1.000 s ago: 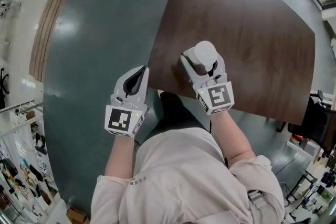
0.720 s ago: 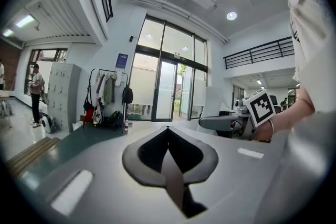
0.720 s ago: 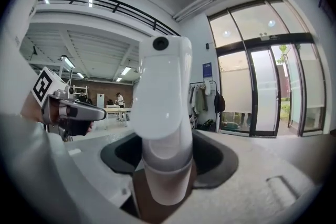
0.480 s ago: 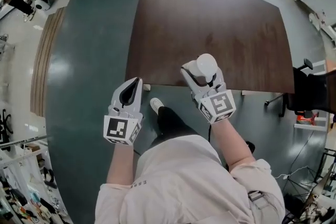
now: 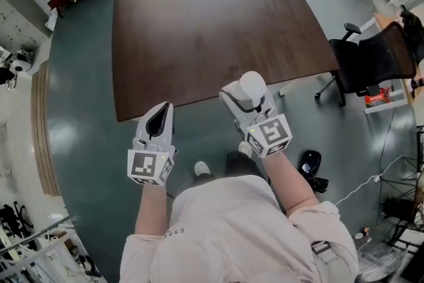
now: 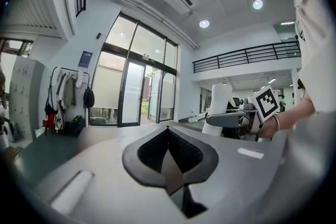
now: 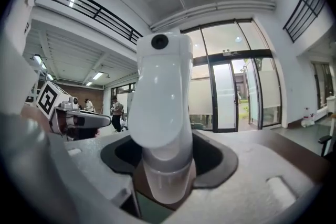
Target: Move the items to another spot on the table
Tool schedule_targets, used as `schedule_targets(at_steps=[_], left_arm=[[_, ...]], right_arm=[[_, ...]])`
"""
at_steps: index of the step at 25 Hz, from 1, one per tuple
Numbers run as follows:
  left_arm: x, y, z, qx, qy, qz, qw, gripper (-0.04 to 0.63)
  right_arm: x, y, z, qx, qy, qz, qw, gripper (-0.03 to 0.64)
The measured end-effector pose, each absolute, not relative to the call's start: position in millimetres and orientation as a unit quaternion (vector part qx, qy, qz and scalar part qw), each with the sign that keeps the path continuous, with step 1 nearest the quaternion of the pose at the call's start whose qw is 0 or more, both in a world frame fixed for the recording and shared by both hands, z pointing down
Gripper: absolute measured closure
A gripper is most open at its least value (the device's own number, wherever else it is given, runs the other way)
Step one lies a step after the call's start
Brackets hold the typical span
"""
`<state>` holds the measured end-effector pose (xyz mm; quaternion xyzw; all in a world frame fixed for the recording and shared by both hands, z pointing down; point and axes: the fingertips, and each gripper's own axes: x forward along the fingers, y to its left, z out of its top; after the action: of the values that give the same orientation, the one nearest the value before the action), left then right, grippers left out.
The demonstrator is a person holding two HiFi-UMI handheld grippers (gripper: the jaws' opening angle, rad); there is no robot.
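The left gripper [image 5: 159, 117] is pointing ahead over the floor, its 2 jaws clenched together and empty. Beside it, the right gripper [image 5: 246, 97] is grasping a white rounded plastic device with a grey lower band [image 7: 160, 113], in the air at the near edge of the dark brown wooden table [image 5: 199, 30]. A black office chair [image 5: 368, 59] is standing by the table's far right corner.

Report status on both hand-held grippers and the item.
Left hand-held gripper shut, empty. Right hand-held gripper shut on white bottle, by the near edge of the table. Nothing in the way.
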<state>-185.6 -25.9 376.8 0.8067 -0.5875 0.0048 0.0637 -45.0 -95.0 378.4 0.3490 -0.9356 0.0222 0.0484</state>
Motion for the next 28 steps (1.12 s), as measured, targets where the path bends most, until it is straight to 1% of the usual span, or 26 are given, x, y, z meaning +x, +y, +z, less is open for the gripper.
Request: schedule_targets(at_steps=[3, 7, 12, 15, 21, 25, 28], left_arm=[[-134, -51, 371, 0.823, -0.565, 0.002, 0.057, 0.580], [-47, -84, 365, 0.844, -0.534, -0.005, 0.053, 0.578], [67, -122, 366, 0.858, -0.511, -0.013, 0.057, 0.578], [119, -141, 368, 0.861, -0.504, -0.020, 0.064, 0.578], [204, -173, 375, 0.878, -0.472, -0.002, 0.075, 0.578], [236, -203, 381, 0.888, -0.453, 0.012, 0.076, 0.580], [251, -235, 387, 0.893, -0.443, 0.012, 0.078, 0.580]], right_arm=[[11, -105, 375, 0.372, -0.927, 0.019, 0.046, 0.360], [95, -122, 369, 0.394, -0.918, 0.007, 0.045, 0.360], [206, -144, 366, 0.407, -0.911, -0.018, 0.060, 0.360], [263, -157, 371, 0.419, -0.905, -0.013, 0.068, 0.360], [356, -184, 378, 0.457, -0.887, 0.002, 0.068, 0.360], [392, -210, 387, 0.480, -0.874, 0.018, 0.066, 0.360], [405, -235, 391, 0.491, -0.868, 0.020, 0.066, 0.360]])
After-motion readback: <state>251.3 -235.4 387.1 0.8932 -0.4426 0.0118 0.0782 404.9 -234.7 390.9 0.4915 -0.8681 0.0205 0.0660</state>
